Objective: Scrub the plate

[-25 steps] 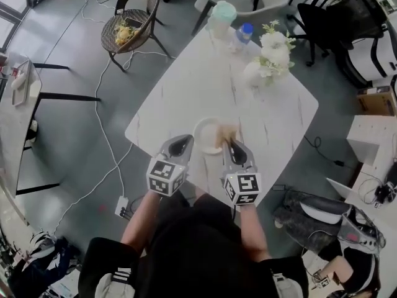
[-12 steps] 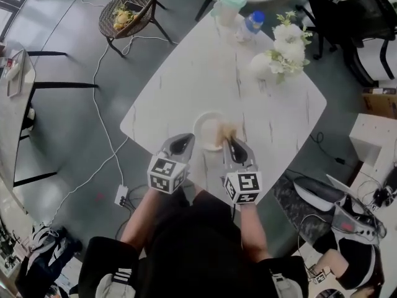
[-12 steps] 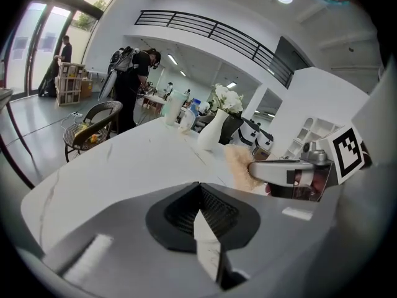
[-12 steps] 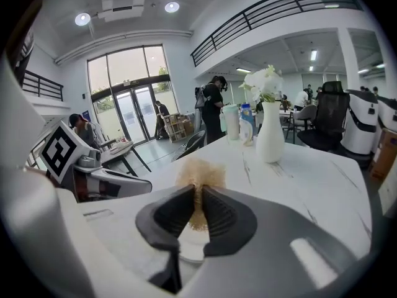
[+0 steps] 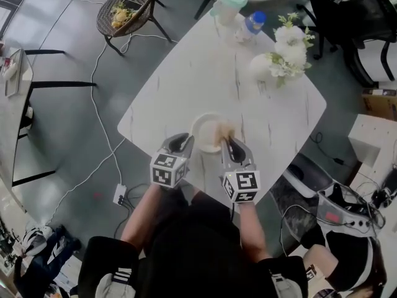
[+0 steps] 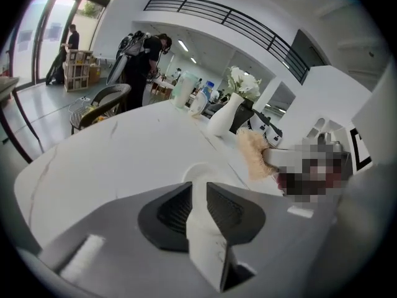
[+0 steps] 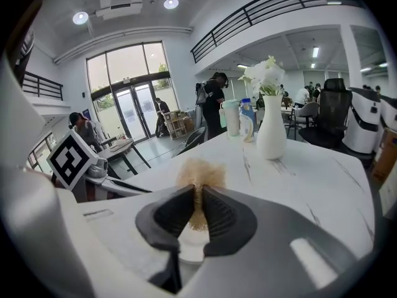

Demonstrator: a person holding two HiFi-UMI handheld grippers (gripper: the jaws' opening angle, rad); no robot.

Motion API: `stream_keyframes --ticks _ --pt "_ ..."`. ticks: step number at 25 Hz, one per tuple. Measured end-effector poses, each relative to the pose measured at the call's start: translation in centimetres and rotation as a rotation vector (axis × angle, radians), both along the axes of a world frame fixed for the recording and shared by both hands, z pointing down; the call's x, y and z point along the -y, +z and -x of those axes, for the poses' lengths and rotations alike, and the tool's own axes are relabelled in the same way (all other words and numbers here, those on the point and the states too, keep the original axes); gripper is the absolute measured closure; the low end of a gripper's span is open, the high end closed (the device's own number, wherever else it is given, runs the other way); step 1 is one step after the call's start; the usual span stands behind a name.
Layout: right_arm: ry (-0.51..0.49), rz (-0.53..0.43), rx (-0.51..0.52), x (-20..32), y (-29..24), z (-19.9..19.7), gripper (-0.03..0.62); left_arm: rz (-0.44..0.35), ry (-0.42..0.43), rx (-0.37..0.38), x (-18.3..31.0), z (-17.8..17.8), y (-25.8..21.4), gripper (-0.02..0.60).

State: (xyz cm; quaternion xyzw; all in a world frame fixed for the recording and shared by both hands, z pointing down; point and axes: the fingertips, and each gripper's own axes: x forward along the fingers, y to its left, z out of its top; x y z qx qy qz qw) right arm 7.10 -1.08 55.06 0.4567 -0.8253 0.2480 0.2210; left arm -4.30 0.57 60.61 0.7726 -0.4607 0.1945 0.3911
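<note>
A small white plate [image 5: 206, 129] lies near the front edge of the white marble table [image 5: 186, 73]. My left gripper [image 5: 186, 139] has the plate's left rim [image 6: 197, 174] between its pads, which still touch it as the jaws are opening. My right gripper [image 5: 228, 140] is shut on a tan fibrous scrubber [image 5: 226, 129], held over the plate's right side. In the right gripper view the scrubber [image 7: 201, 176] sticks out past the jaws above the plate [image 7: 191, 246]. The left gripper view shows the scrubber [image 6: 253, 154] just right of the plate.
A white vase of flowers [image 5: 276, 58], a green-lidded cup [image 5: 226, 2] and a bottle [image 5: 251, 23] stand at the table's far side. A wicker chair [image 5: 127, 14] stands off the far-left corner. Cables run over the floor at the left.
The left gripper has edged slightly forward at the plate's rim. The right gripper and the scrubber stay over the plate. The head view has shifted a little.
</note>
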Motion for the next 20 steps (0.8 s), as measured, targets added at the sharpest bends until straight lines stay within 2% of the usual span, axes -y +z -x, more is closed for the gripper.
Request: stream_keyframes --ticks 1,6,20 --pt "-0.002 0.003 -0.001 0.1 0.2 0.0 0.553 0.021 0.001 -0.017 0.0 -0.2 0.4 0.489" --pt "-0.001 0.019 -0.005 0.1 1.1 -0.1 0.553 0.098 0.005 -0.028 -0.1 -0.8 2.3 0.431" --pt "-0.007 0.044 0.0 0.3 2.1 -0.4 0.553 0.172 0.003 -0.009 -0.2 -1.1 5.0 0.427"
